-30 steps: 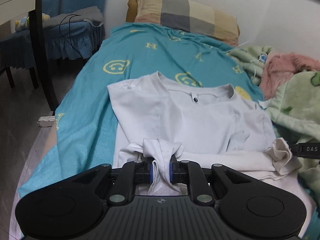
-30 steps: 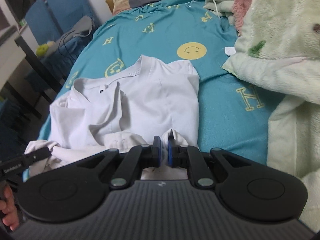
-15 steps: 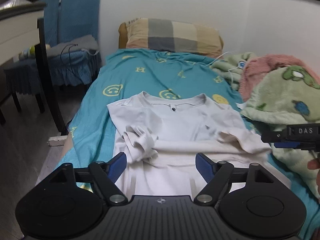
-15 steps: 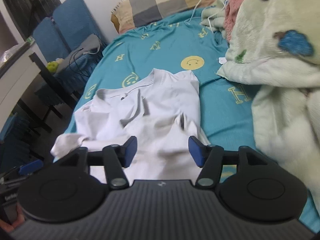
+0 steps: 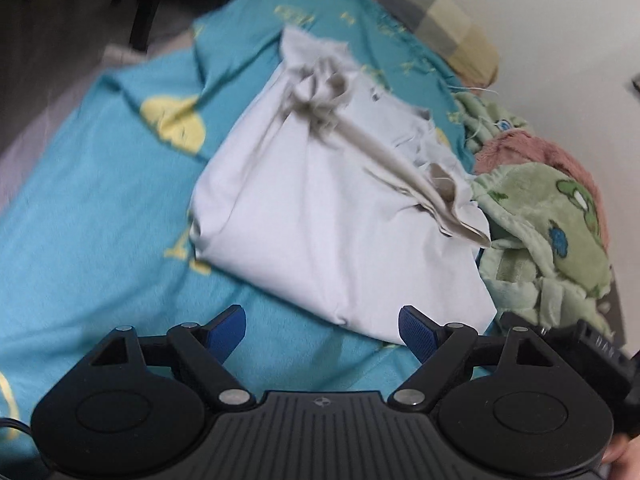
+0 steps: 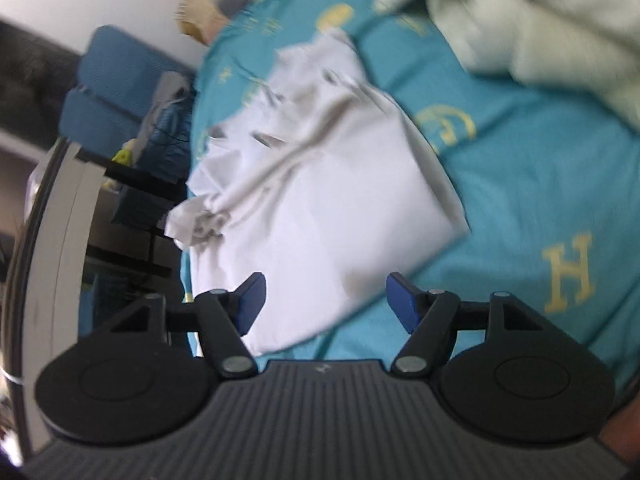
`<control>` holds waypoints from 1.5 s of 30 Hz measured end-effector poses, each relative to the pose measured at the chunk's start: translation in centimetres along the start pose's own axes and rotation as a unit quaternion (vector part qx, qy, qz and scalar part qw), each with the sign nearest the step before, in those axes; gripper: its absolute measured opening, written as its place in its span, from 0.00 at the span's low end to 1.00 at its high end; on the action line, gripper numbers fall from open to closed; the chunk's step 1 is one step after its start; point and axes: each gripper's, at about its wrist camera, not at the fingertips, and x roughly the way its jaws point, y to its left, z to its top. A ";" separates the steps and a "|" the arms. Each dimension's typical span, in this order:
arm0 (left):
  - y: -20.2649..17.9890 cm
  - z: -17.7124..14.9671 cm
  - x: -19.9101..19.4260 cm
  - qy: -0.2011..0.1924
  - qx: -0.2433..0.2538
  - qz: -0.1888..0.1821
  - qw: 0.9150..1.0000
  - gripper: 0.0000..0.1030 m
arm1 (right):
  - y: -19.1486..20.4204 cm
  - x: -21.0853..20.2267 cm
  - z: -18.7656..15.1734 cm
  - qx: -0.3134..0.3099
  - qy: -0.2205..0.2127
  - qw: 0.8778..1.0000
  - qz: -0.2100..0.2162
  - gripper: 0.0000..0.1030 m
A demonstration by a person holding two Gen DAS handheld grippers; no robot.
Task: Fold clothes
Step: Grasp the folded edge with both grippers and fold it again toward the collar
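White shirt (image 5: 320, 216) lies part-folded on bed sheet (image 5: 88, 208), sleeves bunched. Left claw (image 5: 322, 326) and right claw (image 6: 322, 300): just opened, empty. Risk: regrasp drags layers, undoing fold.

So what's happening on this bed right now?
A person with a gripper in each hand is folding a white shirt on the teal bedsheet. The left gripper and right gripper have just been opening; nothing is between their jaws. The shirt lies partly folded, sleeves bunched across it.
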 end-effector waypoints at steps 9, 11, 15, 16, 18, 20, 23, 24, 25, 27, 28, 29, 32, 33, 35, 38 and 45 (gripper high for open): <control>3.7 1.2 3.4 -0.001 -0.140 -0.064 0.988 0.71 | -4.0 5.0 -0.3 0.156 0.052 0.986 0.031 0.67; 3.7 1.5 3.6 -0.019 -0.145 -0.059 0.988 0.62 | -4.1 4.9 0.0 0.154 0.027 0.987 0.019 0.63; 4.3 1.7 3.7 -0.038 -0.166 -0.050 0.984 0.35 | -4.2 4.7 0.8 0.150 -0.026 0.988 -0.005 0.44; 4.4 1.6 3.6 -0.042 -0.167 -0.048 0.984 0.25 | -4.5 4.8 0.9 0.155 -0.029 0.987 -0.007 0.34; 4.3 1.6 3.2 -0.053 -0.166 -0.048 0.984 0.18 | -4.6 4.8 1.0 0.153 -0.034 0.988 -0.008 0.21; 3.9 1.6 2.5 -0.070 -0.155 -0.057 0.984 0.11 | -4.2 4.2 1.0 0.136 -0.047 0.990 -0.003 0.13; 3.2 1.3 0.7 -0.096 -0.150 -0.073 0.981 0.08 | -2.8 2.7 0.9 0.103 -0.076 0.992 0.015 0.12; 3.0 1.1 -0.1 -0.102 -0.151 -0.079 0.980 0.07 | -2.3 2.1 0.9 0.093 -0.086 0.992 0.020 0.12; 2.8 1.0 -0.8 -0.108 -0.153 -0.085 0.979 0.06 | -2.0 1.3 0.9 0.084 -0.091 0.992 0.025 0.11; 2.1 0.8 -2.7 -0.123 -0.146 -0.091 0.977 0.05 | -1.1 -0.2 1.0 0.069 -0.102 0.992 0.032 0.10; 1.6 0.7 -3.8 -0.131 -0.140 -0.092 0.977 0.04 | -0.7 -1.1 1.0 0.063 -0.109 0.991 0.034 0.09; 1.1 0.5 -4.9 -0.138 -0.133 -0.090 0.977 0.03 | -0.3 -1.9 0.9 0.056 -0.116 0.991 0.037 0.09; -0.2 -0.1 -8.2 -0.151 -0.116 -0.091 0.977 0.03 | 0.8 -4.4 0.2 0.047 -0.128 0.990 0.041 0.08; -0.6 -0.5 -9.3 -0.151 -0.111 -0.093 0.978 0.03 | 1.2 -5.4 -0.4 0.041 -0.134 0.989 0.041 0.08; -1.5 -1.4 -11.4 -0.151 -0.101 -0.096 0.979 0.03 | 1.7 -7.4 -1.6 0.031 -0.142 0.989 0.040 0.08; -1.9 -3.6 -14.8 -0.145 -0.096 -0.095 0.980 0.02 | 2.0 -10.4 -4.1 0.023 -0.144 0.989 0.034 0.08; -2.6 -8.5 -21.7 -0.119 -0.099 -0.091 0.984 0.02 | 2.7 -17.2 -9.9 -0.019 -0.142 0.990 0.007 0.08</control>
